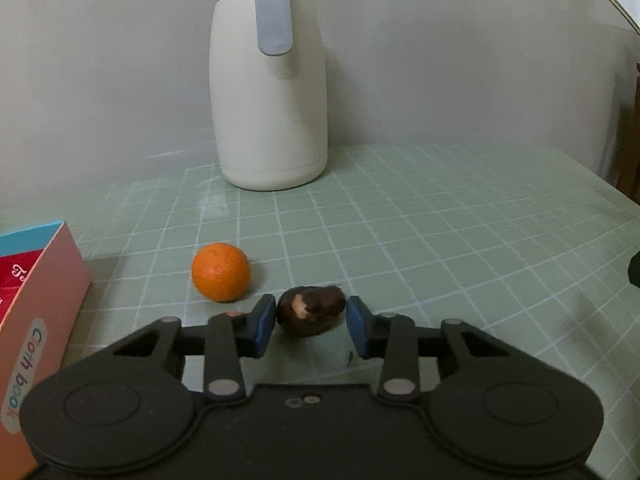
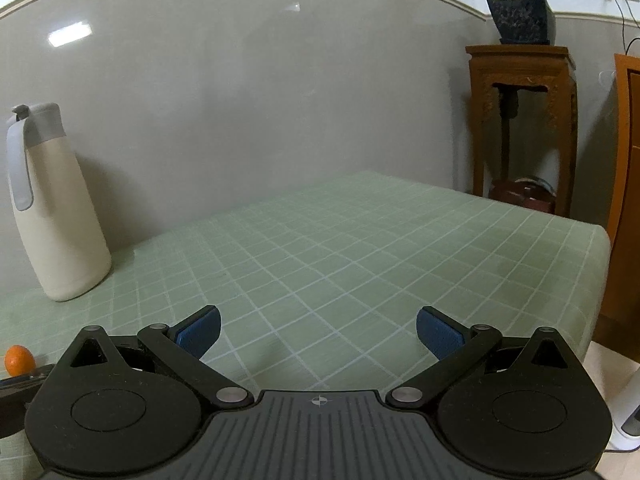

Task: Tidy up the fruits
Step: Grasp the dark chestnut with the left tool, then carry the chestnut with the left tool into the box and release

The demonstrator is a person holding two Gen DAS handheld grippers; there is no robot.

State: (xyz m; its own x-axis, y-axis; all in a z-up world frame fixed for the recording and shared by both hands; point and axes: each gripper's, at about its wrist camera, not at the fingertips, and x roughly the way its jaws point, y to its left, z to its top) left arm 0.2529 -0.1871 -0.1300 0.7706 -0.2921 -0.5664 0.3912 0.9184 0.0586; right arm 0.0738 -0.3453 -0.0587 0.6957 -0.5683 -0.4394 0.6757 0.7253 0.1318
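Observation:
A dark brown fruit (image 1: 311,309) with a pale torn spot lies on the green checked tablecloth between the fingers of my left gripper (image 1: 312,316). The left pad touches it or nearly so; the right pad stands a small gap away. An orange (image 1: 220,277) sits on the cloth just left of and behind the left finger. It also shows in the right wrist view (image 2: 19,359) at the far left edge. My right gripper (image 2: 318,330) is wide open and empty above the cloth.
A cream thermos jug (image 1: 269,92) with a grey handle stands at the back by the wall, also in the right wrist view (image 2: 56,216). A pink and blue box (image 1: 36,312) stands at the left. The table edge (image 2: 600,264) drops off at the right, with a wooden stand (image 2: 524,120) beyond.

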